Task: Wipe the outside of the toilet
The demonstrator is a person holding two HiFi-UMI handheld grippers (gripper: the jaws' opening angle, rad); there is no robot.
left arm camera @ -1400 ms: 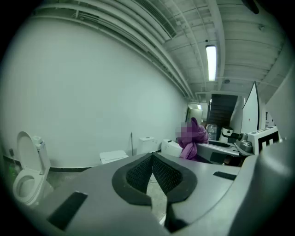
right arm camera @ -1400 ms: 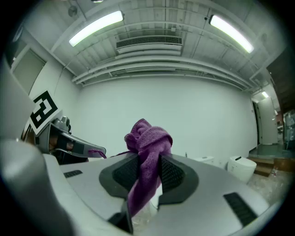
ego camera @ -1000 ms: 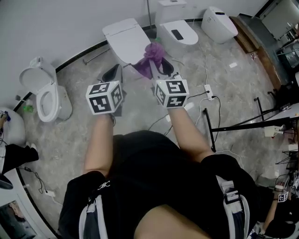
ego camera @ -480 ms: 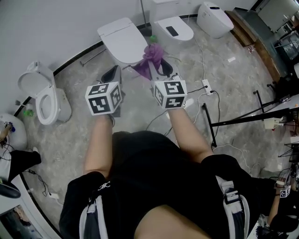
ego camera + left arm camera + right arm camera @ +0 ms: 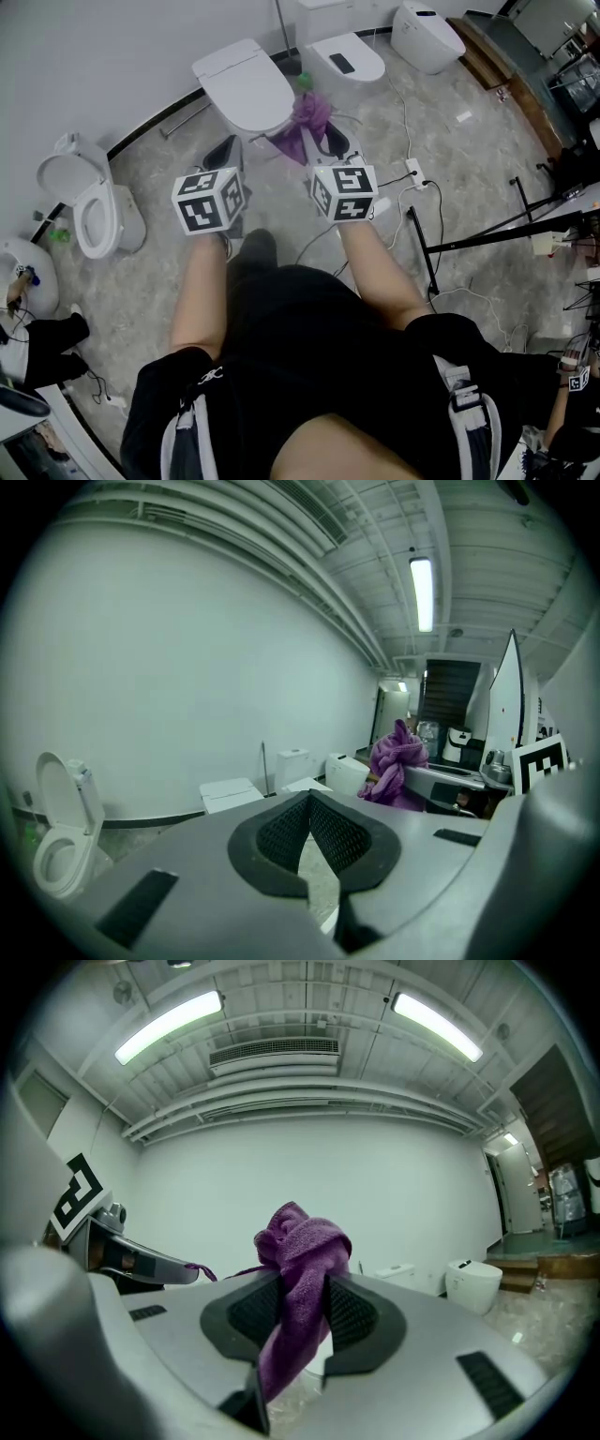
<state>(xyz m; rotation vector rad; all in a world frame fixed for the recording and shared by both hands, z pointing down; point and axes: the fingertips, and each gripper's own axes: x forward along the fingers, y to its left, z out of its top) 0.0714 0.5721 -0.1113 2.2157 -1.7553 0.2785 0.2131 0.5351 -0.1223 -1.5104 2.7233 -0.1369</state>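
- Now the toilet (image 5: 242,86), white with its lid down, stands by the wall ahead of the person; every place below is told from it
- just off the toilet's front right edge hangs the purple cloth (image 5: 309,114), bunched up and close to the bowl; whether it touches the bowl cannot be told
- the right gripper (image 5: 302,1288) holds that cloth; its fingers pinch it, with a knot of cloth standing above the tips and a tail hanging below
- the left gripper (image 5: 309,797) is short of the toilet's front, left of the cloth; its fingers are pressed together at the tips, with nothing between them
- well apart to the toilet's left stands a second toilet (image 5: 89,197), with its lid raised
- to the toilet's right stands a third toilet (image 5: 345,58), closed
- on the grey floor (image 5: 159,272), right of the toilet and nearer the person, lies a white power strip (image 5: 415,178) with cables
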